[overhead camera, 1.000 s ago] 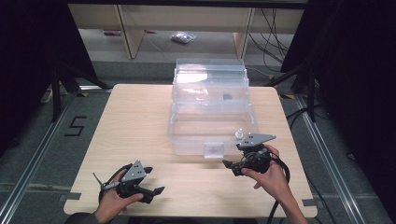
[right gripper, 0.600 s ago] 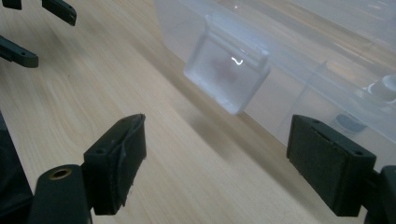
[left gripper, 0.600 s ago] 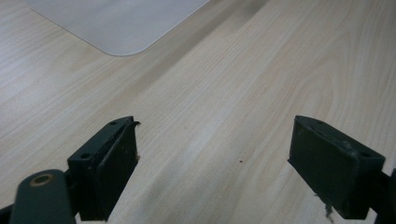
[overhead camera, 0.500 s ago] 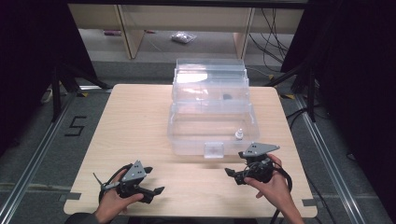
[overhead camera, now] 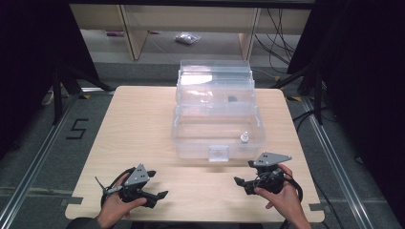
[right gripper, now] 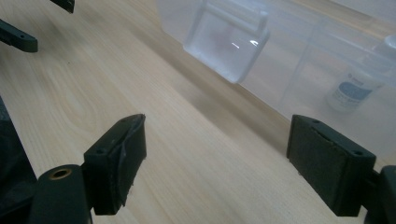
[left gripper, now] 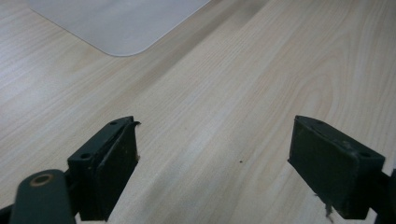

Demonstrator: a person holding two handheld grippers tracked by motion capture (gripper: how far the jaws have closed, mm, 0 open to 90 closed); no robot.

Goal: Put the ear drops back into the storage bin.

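A clear plastic box [overhead camera: 217, 129] stands mid-table with its lid tipped up at the back and a front latch [overhead camera: 218, 152]. A small white bottle [overhead camera: 244, 138] stands upright inside it at the front right. My right gripper [overhead camera: 242, 172] is held just in front of the box's right corner, open and with nothing in it. In the right gripper view my right gripper [right gripper: 215, 158] faces the latch [right gripper: 229, 42] and the bottle [right gripper: 355, 88] behind the clear wall. My left gripper [overhead camera: 157, 185] rests near the table's front left, open over bare wood. My left gripper [left gripper: 215, 158] has nothing between its jaws.
The wooden table [overhead camera: 138, 124] has bare room left of the box and along its front edge. A small dark item [overhead camera: 232, 99] lies in the box's rear part. A bag [overhead camera: 187, 38] lies on the floor beyond the table. Metal rails run along both sides.
My right gripper has drawn back from the box's front right corner toward the table's near edge. The left gripper has stayed where it was.
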